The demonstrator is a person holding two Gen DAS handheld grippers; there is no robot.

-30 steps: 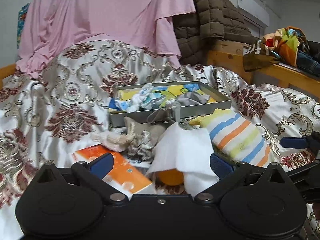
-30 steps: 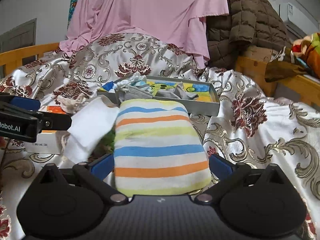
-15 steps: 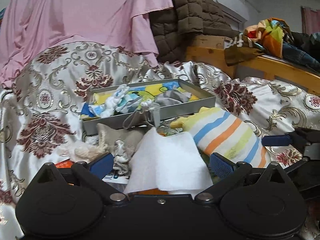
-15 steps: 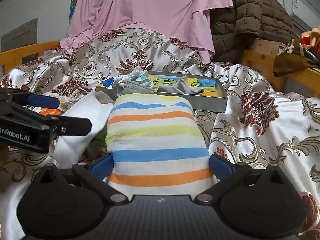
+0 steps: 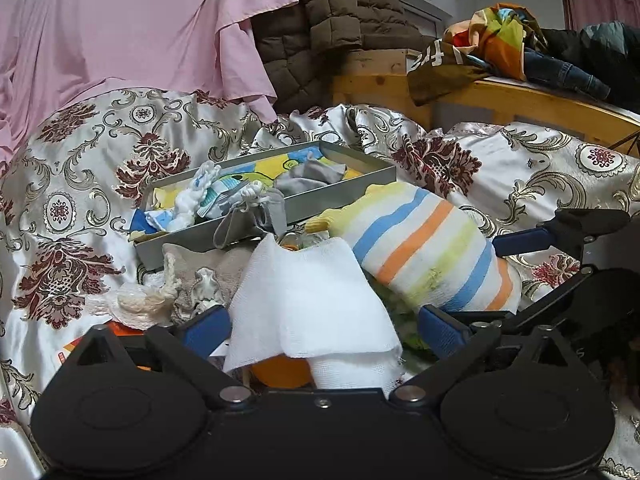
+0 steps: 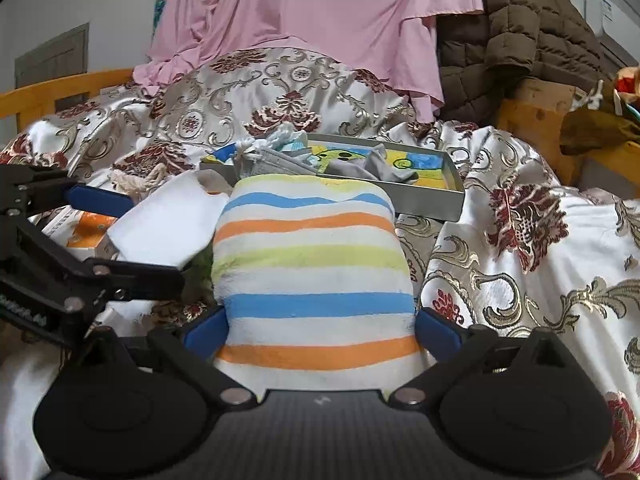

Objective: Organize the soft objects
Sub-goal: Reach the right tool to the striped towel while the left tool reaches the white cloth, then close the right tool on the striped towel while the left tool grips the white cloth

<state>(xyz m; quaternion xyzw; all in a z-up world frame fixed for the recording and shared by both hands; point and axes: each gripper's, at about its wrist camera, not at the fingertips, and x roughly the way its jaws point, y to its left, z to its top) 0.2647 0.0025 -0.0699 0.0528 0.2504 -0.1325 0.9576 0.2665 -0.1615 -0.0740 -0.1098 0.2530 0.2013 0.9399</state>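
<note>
My left gripper is open around a white gauze cloth that lies over an orange object. My right gripper is open with a rolled striped towel between its fingers; the towel also shows in the left wrist view. The left gripper shows at the left of the right wrist view, beside the gauze cloth. A grey tray with small cloths, a white knotted rope and a grey sock stands beyond, on the bedspread. The tray lies behind the towel in the right wrist view.
A beige drawstring pouch and a cream rope knot lie left of the gauze. An orange box sits under the pile. A pink sheet and brown quilted coat hang behind. A wooden bed frame holds clothes at right.
Both grippers have moved forward toward the pile. The gauze and towel sit deeper between the fingers and look larger. The jaws stay open.
</note>
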